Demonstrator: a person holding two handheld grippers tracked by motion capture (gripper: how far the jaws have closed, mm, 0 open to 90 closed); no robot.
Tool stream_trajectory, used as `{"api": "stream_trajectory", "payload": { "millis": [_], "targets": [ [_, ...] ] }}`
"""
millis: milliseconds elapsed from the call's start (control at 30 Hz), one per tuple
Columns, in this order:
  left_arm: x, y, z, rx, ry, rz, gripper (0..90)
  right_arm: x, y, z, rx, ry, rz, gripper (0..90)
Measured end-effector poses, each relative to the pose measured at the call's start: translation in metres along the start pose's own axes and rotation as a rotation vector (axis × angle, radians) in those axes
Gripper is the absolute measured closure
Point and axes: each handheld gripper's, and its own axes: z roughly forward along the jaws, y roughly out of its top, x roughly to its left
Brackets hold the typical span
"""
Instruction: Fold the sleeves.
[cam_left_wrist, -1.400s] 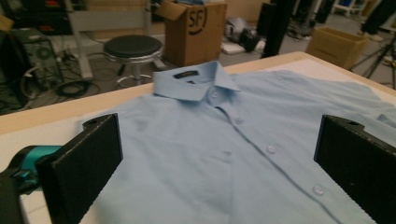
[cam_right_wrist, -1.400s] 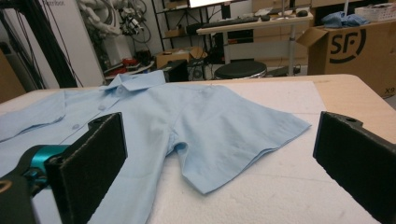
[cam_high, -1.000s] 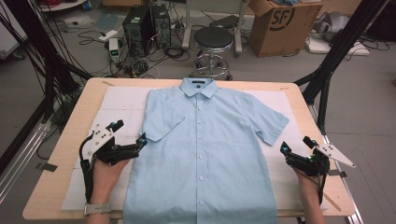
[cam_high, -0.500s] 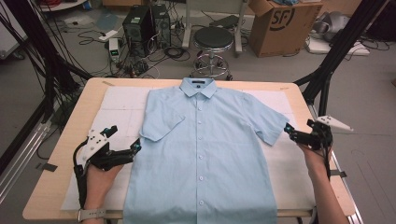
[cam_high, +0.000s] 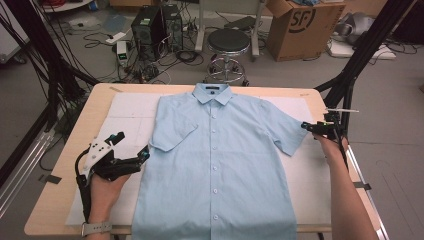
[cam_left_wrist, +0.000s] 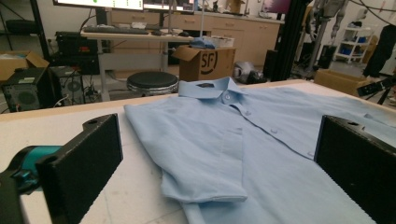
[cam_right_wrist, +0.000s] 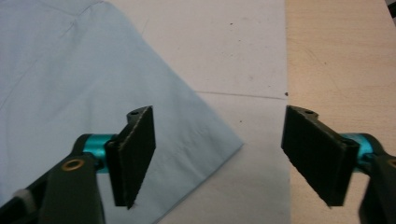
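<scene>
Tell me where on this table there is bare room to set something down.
Free: the white mat left of the shirt, ahead of the left gripper; the mat between the shirt's hem side and the right forearm; the bare wood strip along the left edge. Crowded: the middle, under the shirt, and by the right gripper at the sleeve.

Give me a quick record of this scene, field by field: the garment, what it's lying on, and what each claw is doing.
garment: light blue short-sleeved button-up shirt, spread flat, collar away from the person
left sleeve: folded in over the front
right sleeve: spread out
surface: white sheet over a light wooden table
left claw: open, at the shirt's left edge
right claw: open, over the right sleeve's tip
</scene>
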Motion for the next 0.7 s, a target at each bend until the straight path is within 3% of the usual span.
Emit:
{"api": "stream_trajectory", "payload": {
  "millis": [67,233,400,567,700],
  "targets": [
    [0.002,-0.002,0.0,0.005,0.003,-0.001,1.7,-0.003,-0.001,0.002,0.002,0.0,-0.005,38.8],
    [0.004,-0.006,-0.001,0.024,0.02,-0.008,1.7,-0.008,-0.003,0.007,0.01,0.011,-0.001,51.0],
    [0.005,-0.008,-0.002,0.042,0.027,0.014,1.7,-0.01,-0.005,0.012,0.018,0.018,0.018,55.3],
    [0.009,-0.012,-0.004,0.055,0.044,0.003,1.7,-0.006,-0.005,0.012,0.022,-0.026,-0.011,70.9],
    [0.01,-0.013,-0.005,0.056,0.052,-0.001,1.7,-0.004,-0.005,0.012,0.027,0.012,-0.004,86.4]
  ]
}}
